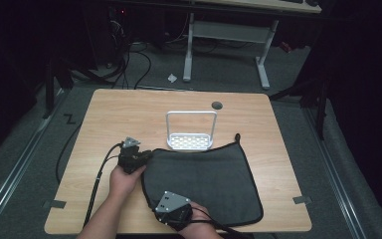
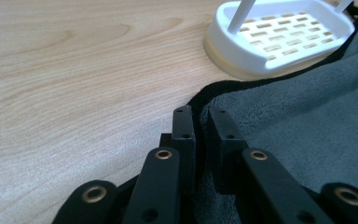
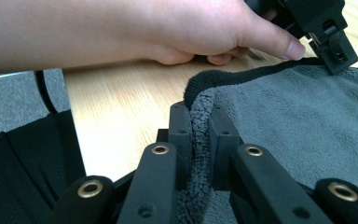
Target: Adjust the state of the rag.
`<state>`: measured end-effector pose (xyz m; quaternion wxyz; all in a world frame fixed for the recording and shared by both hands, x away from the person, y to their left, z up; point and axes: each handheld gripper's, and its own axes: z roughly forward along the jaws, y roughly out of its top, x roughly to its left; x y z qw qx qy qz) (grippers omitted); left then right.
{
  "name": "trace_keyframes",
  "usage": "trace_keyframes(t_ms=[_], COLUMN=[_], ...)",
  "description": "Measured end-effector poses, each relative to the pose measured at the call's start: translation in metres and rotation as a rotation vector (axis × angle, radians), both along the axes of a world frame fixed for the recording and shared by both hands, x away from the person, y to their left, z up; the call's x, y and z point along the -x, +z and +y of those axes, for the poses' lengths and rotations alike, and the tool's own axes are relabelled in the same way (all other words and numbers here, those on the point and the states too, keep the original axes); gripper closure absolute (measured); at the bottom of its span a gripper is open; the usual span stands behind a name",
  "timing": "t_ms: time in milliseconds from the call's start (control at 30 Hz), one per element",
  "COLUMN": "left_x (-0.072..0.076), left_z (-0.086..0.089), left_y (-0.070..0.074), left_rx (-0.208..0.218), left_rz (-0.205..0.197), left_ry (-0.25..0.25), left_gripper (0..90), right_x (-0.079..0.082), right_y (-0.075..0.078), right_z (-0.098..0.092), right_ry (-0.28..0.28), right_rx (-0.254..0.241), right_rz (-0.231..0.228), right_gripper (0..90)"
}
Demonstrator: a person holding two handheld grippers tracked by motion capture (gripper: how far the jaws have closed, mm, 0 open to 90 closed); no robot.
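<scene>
A grey cloth [image 1: 204, 179] with a black hem lies flat on the wooden table [image 1: 124, 114], towards its near right. My left gripper [image 1: 146, 155] sits at the cloth's left far corner; in the left gripper view its jaws [image 2: 200, 116] stand almost together with the black hem of the cloth [image 2: 307, 121] pinched between them. My right gripper [image 1: 155, 200] is at the near left corner. Its jaws [image 3: 199, 114] are shut on a raised fold of the cloth [image 3: 298, 121]. Beyond that fold, the right gripper view shows the person's left hand [image 3: 191, 28] and the left gripper [image 3: 338, 56].
A white slotted rack [image 1: 191, 134] with a tall wire hoop stands just past the cloth's far edge, close to the left gripper [image 2: 279, 37]. A round cable hole [image 1: 217, 105] marks the table's far side. Cables trail off the near left edge.
</scene>
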<state>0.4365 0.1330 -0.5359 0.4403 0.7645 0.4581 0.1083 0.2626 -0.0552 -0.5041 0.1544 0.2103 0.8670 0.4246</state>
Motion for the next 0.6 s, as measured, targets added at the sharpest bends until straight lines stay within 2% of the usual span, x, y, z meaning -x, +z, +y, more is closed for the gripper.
trace_keyframes(t_ms=[167,233,300,400,600], left_x=[0.003,0.005,0.004,0.001,0.005], left_z=[0.006,0.006,0.009,0.017,0.022], left_y=[0.002,0.003,0.004,0.006,0.015], left_rx=[0.04,0.019,0.031,0.087,0.118], left_rz=[-0.023,-0.056,-0.036,-0.016,-0.061], left_ry=[0.024,0.04,0.037,0.037,0.031], left_gripper=[82.0,82.1,82.0,81.9,82.7], right_x=[0.003,0.004,0.004,0.004,0.007], right_y=[0.011,0.015,0.018,0.02,0.023], right_z=[0.003,0.004,0.006,0.009,0.019], right_ry=[-0.004,0.0,0.001,0.004,0.021], right_rx=[-0.032,-0.045,-0.054,-0.047,-0.043], right_rz=[-0.013,-0.021,-0.024,-0.033,-0.045], right_gripper=[83.1,83.1,83.1,83.1,83.1])
